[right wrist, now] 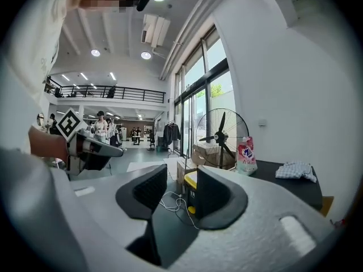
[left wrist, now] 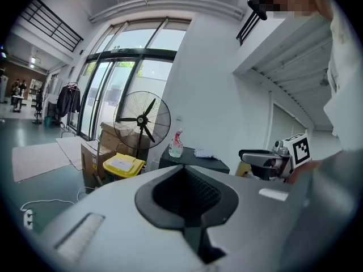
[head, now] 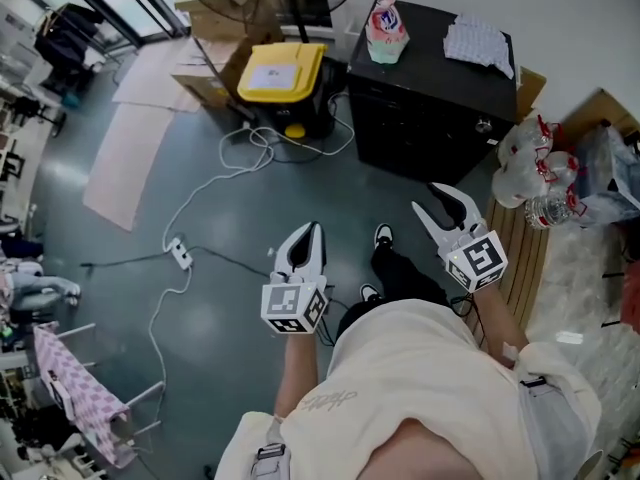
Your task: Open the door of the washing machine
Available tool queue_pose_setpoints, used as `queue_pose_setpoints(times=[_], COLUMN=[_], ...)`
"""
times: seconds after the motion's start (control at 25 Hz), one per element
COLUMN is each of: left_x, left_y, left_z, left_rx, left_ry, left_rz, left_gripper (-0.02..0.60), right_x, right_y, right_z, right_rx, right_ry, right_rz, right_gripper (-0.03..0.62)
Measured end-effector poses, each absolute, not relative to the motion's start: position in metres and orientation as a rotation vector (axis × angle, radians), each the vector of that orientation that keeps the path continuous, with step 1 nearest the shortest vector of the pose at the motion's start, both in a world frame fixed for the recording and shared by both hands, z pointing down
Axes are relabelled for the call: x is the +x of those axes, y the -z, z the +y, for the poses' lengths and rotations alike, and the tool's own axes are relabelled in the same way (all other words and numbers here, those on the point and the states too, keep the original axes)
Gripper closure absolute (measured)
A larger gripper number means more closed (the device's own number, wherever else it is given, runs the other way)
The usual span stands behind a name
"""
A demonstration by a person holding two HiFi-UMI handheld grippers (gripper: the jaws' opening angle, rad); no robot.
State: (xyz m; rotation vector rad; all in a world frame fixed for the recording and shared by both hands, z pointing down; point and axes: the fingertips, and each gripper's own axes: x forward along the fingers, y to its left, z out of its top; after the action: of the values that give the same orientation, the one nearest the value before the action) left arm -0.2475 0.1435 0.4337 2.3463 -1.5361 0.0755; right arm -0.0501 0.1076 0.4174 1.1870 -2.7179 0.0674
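Two hand-held tools are seen above a grey floor point(head: 130, 268). The left tool point(head: 312, 230) has its jaws pressed together with nothing between them. The right tool point(head: 440, 203) has its jaws apart and empty, with only floor and cable seen through the gap. Black-and-white square markers are carried on each tool's cube, and no letters are formed by them.

The black box-shaped washing machine point(head: 430, 118) stands at twelve to one o'clock from the tools, apart from both. Its front is dark, and the door cannot be told apart. On its top a pink and white printed pouch point(head: 386, 23) stands upright, with a white crumpled cloth point(head: 478, 40) at the pouch's three o'clock. The pouch's print is too small to be read.

A white label is borne on the yellow-lidded black box point(head: 280, 73) at eleven o'clock, its writing unreadable. Open floor lies before the machine's front edge, crossed at ten o'clock by a white cable with a power strip point(head: 180, 253). At three o'clock the room is closed off by a wooden slatted pallet point(head: 520, 258) and a pack of clear water bottles point(head: 530, 173).
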Motion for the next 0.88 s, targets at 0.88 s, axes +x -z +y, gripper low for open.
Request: queue_pose_setpoints(times=[0.88], left_x=[-0.269], left_y=[-0.428], left_z=[-0.119], left_rx=[2.307], left_ry=[-0.095], left_rz=[-1.538], left_gripper=[0.563], right_x=[-0.076], right_y=[-0.475], right_z=[-0.147], right_rx=[1.079], right_ry=[-0.209], right_rz=[-2.734], right_gripper=[0.431])
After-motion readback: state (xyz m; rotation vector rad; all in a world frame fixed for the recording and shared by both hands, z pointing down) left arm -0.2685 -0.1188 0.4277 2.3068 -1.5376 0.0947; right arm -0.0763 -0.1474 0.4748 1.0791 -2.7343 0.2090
